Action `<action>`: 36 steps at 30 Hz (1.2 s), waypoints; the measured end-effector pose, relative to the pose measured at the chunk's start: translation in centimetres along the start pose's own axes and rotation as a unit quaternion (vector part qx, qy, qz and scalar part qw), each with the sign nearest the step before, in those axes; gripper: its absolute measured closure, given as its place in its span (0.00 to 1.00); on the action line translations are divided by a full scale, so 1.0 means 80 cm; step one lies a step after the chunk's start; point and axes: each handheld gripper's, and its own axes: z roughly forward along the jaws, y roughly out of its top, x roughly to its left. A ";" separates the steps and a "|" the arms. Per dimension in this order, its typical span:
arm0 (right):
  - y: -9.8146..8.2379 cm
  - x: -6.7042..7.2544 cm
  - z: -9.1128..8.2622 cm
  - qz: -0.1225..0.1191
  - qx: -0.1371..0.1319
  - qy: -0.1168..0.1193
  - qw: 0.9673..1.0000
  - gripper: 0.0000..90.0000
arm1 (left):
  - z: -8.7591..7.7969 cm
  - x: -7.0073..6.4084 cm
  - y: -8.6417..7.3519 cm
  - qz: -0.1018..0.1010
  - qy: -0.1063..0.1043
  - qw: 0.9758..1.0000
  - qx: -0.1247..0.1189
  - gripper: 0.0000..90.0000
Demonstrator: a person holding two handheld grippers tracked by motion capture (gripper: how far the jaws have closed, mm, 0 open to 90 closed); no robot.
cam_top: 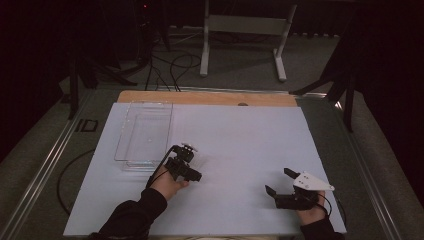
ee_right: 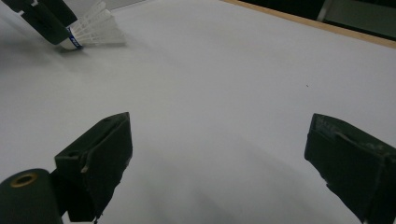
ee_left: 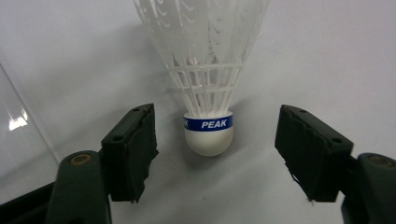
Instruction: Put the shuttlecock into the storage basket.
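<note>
Fingers (ee_left: 133,149) of the left gripper (ee_left: 217,154) stand apart on either side of the shuttlecock (ee_left: 208,135), with a clear gap between each pad and the white cork tip, so nothing is pinched yet. That shuttlecock lies on the white table (cam_top: 240,145), just beside the clear tray (cam_top: 145,132), its feathers pointing away from the jaws. To my eye this is the closing-in step of a pickup; the next move calls for the pads to meet squarely on the cork below the blue band, not on the flimsy feathers. Over at the near right, the right gripper (cam_top: 280,182) rests well apart with its jaws spread wide over bare table. From above, the shuttlecock is barely a pale speck at the left hand (cam_top: 167,185); the left gripper view shows the gaps plainly, while the right gripper view catches the shuttlecock (ee_right: 95,30) side-on, lying flat
</note>
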 end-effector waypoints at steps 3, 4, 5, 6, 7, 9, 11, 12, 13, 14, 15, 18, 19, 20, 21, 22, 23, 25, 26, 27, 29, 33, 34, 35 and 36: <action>0.000 0.000 0.000 0.000 0.000 0.000 1.000 0.09 | 0.003 0.001 0.001 0.000 0.004 1.000 0.005 0.38; 0.000 0.000 0.000 0.001 0.000 -0.001 1.000 0.09 | 0.005 0.002 0.002 -0.001 0.005 1.000 0.008 0.41; 0.000 0.000 0.000 0.001 0.000 -0.001 1.000 0.09 | 0.005 0.002 0.002 -0.001 0.005 1.000 0.008 0.41; 0.000 0.000 0.000 0.001 0.000 -0.001 1.000 0.09 | 0.006 0.002 0.002 0.000 0.005 1.000 0.011 0.41; 0.000 0.000 0.000 0.001 0.000 0.000 1.000 0.09 | 0.007 0.003 0.002 0.001 0.004 1.000 0.014 0.43; 0.000 0.000 0.000 0.000 0.001 0.000 1.000 0.09 | 0.009 0.003 0.002 0.000 0.004 1.000 0.018 0.45; 0.000 0.000 0.000 0.000 0.001 0.000 1.000 0.09 | 0.011 0.003 0.002 -0.006 0.001 1.000 0.019 0.46; 0.000 0.000 0.000 0.000 0.001 0.000 1.000 0.09 | 0.012 0.003 0.003 -0.005 0.002 1.000 0.021 0.47; 0.000 0.000 0.000 0.000 0.001 0.000 1.000 0.09 | 0.013 0.002 0.003 -0.006 0.003 1.000 0.023 0.47; 0.000 -0.001 0.000 -0.001 0.001 -0.001 1.000 0.09 | 0.013 0.002 0.003 -0.005 0.005 1.000 0.024 0.49; 0.000 -0.001 0.000 -0.001 0.001 -0.001 1.000 0.09 | 0.014 0.001 0.003 -0.002 0.005 1.000 0.027 0.49; 0.000 -0.001 0.000 -0.001 0.001 0.000 1.000 0.09 | 0.014 0.000 0.003 0.004 0.008 0.999 0.032 0.55; 0.000 -0.001 0.000 -0.001 0.001 0.000 1.000 0.09 | 0.014 0.000 0.003 0.002 0.008 0.999 0.031 0.59; 0.000 -0.001 0.000 -0.001 0.001 0.000 1.000 0.09 | 0.013 0.001 0.003 0.004 0.009 0.999 0.032 0.59; -0.001 -0.001 0.001 -0.001 0.001 0.000 1.000 0.09 | 0.014 0.001 0.003 0.002 0.010 0.999 0.031 0.63; 0.000 -0.001 0.001 -0.001 0.001 -0.001 1.000 0.09 | 0.014 0.001 0.003 0.001 0.011 0.999 0.032 0.65; 0.000 0.000 0.000 0.000 0.001 0.000 1.000 0.09 | 0.014 0.002 0.004 0.000 0.012 0.999 0.032 0.66; 0.000 0.000 0.000 0.000 0.001 0.000 1.000 0.09 | 0.014 0.002 0.004 0.001 0.014 0.999 0.032 0.69; 0.000 -0.001 0.000 0.000 0.001 0.000 1.000 0.09 | 0.014 0.002 0.004 0.002 0.013 0.999 0.033 0.70; 0.000 -0.001 0.000 0.000 0.001 0.000 1.000 0.09 | 0.013 0.003 0.005 0.000 0.010 0.999 0.033 0.70; 0.000 -0.001 0.001 -0.002 0.001 -0.001 1.000 0.09 | 0.014 0.002 0.005 0.003 0.010 0.999 0.035 0.71; 0.000 -0.001 0.001 -0.001 0.001 0.000 1.000 0.09 | 0.013 0.002 0.007 0.009 0.013 0.999 0.037 0.73; 0.000 -0.001 0.001 -0.001 0.001 -0.001 1.000 0.09 | 0.013 0.002 0.008 0.013 0.013 0.999 0.038 0.73; 0.000 -0.001 0.001 -0.001 0.001 -0.001 1.000 0.09 | 0.012 0.003 0.008 0.013 0.013 0.999 0.035 0.73; 0.000 -0.001 0.000 -0.001 0.001 -0.001 1.000 0.09 | 0.011 0.003 0.009 0.019 0.012 0.999 0.037 0.73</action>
